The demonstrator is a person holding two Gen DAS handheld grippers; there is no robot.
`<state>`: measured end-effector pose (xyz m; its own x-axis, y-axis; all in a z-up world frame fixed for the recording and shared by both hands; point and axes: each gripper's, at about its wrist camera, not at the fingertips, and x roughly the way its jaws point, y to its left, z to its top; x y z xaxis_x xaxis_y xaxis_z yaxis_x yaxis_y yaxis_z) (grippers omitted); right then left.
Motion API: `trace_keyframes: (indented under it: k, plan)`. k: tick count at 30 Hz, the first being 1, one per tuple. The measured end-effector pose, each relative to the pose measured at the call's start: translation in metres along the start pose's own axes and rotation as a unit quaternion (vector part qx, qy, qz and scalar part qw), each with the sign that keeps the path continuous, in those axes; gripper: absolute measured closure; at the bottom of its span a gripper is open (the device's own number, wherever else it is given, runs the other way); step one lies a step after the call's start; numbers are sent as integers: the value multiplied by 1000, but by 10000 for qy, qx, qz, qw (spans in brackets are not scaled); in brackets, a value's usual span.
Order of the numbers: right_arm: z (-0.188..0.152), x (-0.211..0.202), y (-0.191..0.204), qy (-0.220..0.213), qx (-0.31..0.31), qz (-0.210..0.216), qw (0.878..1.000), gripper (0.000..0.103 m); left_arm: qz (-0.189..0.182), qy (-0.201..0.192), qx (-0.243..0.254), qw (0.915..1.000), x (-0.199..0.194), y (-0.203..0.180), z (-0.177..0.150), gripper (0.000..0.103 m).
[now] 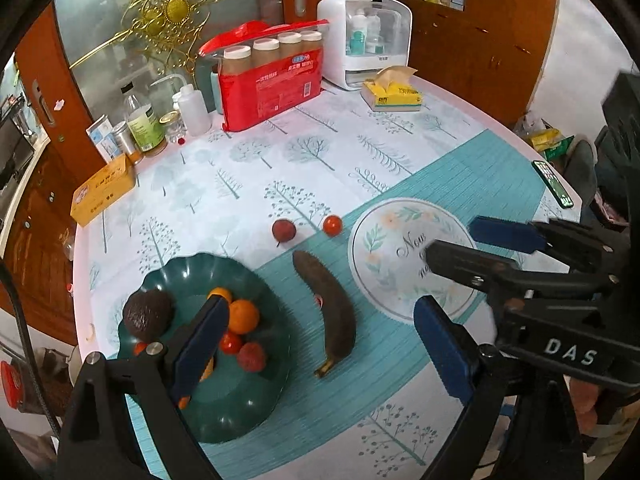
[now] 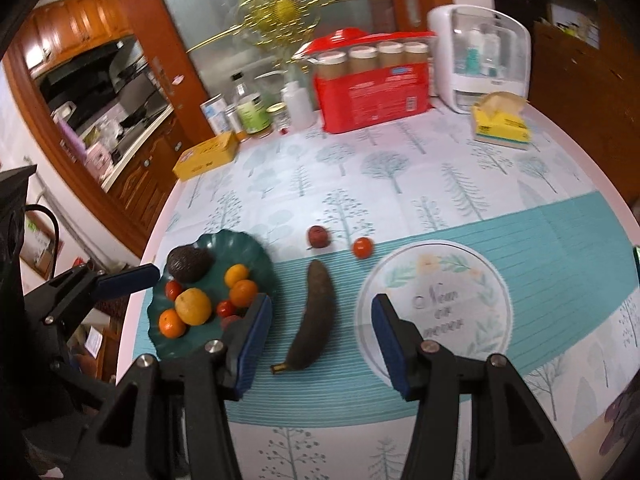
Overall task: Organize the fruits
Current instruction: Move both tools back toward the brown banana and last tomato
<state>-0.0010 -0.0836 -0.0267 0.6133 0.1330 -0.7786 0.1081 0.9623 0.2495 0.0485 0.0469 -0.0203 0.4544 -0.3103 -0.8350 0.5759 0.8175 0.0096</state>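
Mostly tree-print tablecloth (image 2: 360,172) w/ teal band, wood cabinets (image 2: 80,28) behind, left gripper (image 1: 316,344) spread, right gripper (image 2: 320,340) spread, both empty.

Lychee (image 2: 231,321) half behind jaw.

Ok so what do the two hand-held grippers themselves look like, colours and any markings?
Both look alike: the left hand-held gripper and right hand-held gripper have black angular plastic frames with silver screws and flat blue pads on the fingers. White letters "DAS" show on the right one's body in the left wrist view.
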Motion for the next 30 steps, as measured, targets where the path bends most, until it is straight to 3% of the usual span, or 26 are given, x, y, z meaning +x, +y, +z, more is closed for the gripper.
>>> trace_keyframes:
  k: [6,18,24,30]
  plan:
    - [2,-6,-34,-30,277,-168,9995,50,16,5,8,10000,11,-12,15,10]
    - [-8,11,-70,262,196,-277,9991,50,123,171,-180,9996,46,-15,27,10]
    - [-16,28,-83,354,31,-151,9993,50,314,293,-307,9986,60,-9,20,10]
    - [-26,58,-88,710,-168,31,9973,50,356,638,-726,9947,81,9,1,10]
